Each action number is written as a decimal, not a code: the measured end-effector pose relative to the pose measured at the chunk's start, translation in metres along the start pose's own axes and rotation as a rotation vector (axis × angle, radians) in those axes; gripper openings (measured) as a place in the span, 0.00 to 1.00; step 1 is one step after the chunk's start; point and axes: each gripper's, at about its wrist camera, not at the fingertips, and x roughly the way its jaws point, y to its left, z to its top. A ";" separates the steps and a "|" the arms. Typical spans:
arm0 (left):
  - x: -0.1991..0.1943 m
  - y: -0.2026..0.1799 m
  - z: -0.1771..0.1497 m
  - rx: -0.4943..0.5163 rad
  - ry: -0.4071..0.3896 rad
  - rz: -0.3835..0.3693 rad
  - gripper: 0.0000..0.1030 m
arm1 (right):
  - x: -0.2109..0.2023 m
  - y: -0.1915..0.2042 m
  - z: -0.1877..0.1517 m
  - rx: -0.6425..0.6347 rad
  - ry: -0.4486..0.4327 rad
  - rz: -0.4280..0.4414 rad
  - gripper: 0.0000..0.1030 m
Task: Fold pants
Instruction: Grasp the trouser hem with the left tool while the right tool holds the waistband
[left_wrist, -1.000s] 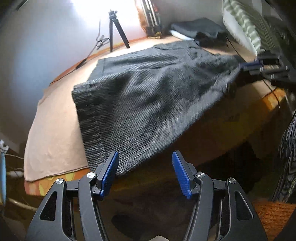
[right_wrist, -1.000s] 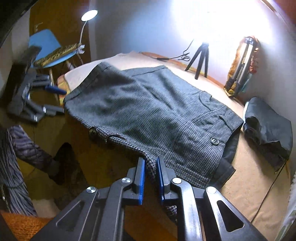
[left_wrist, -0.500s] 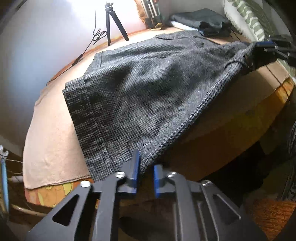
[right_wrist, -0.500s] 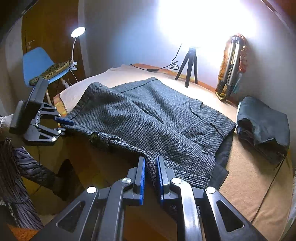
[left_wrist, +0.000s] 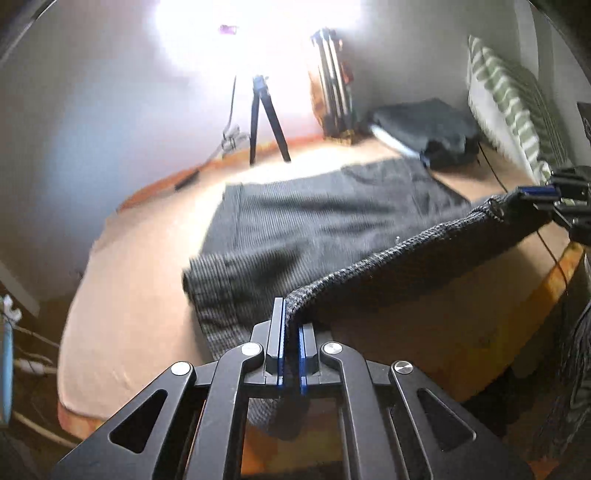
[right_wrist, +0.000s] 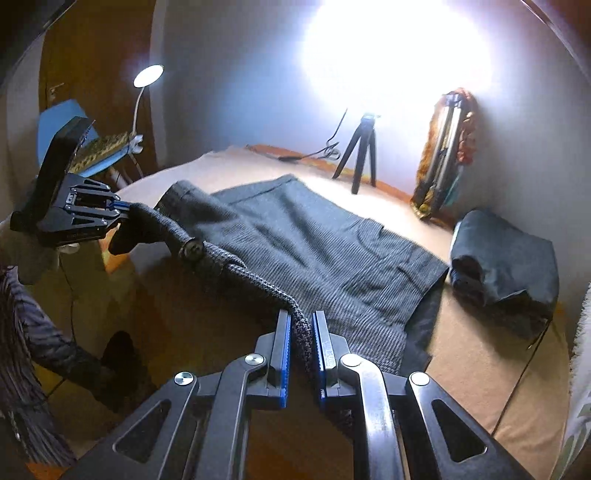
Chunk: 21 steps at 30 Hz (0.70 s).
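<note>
Dark grey woven pants (left_wrist: 325, 218) lie on a tan-covered table (left_wrist: 140, 258), also in the right wrist view (right_wrist: 317, 251). My left gripper (left_wrist: 291, 332) is shut on the near edge of the pants and holds it lifted. My right gripper (right_wrist: 301, 332) is shut on the waistband edge near a dark button (right_wrist: 191, 250), also lifted. The near edge hangs taut between both grippers above the table. Each gripper shows in the other's view: the right gripper (left_wrist: 535, 192) at the far right, the left gripper (right_wrist: 122, 206) at the left.
A small black tripod (left_wrist: 264, 122) stands at the back by the wall. A folded dark garment (right_wrist: 506, 266) lies at the back right. A striped cushion (left_wrist: 513, 99), a bundled tripod (right_wrist: 443, 158), a desk lamp (right_wrist: 147, 75) and a blue chair (right_wrist: 62, 118) stand around.
My left gripper closed on the near edge of the pants, then lifted it. My right gripper, shut throughout, lifted the waistband edge too. The fabric between them rose off the table.
</note>
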 end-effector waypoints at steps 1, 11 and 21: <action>0.001 0.001 0.009 0.004 -0.014 0.005 0.04 | -0.001 -0.002 0.005 -0.004 -0.008 -0.013 0.09; 0.023 0.015 0.071 0.011 -0.080 0.027 0.04 | 0.015 -0.040 0.051 -0.017 -0.062 -0.100 0.08; 0.063 0.024 0.103 0.015 -0.044 0.019 0.04 | 0.064 -0.088 0.083 -0.014 -0.039 -0.093 0.08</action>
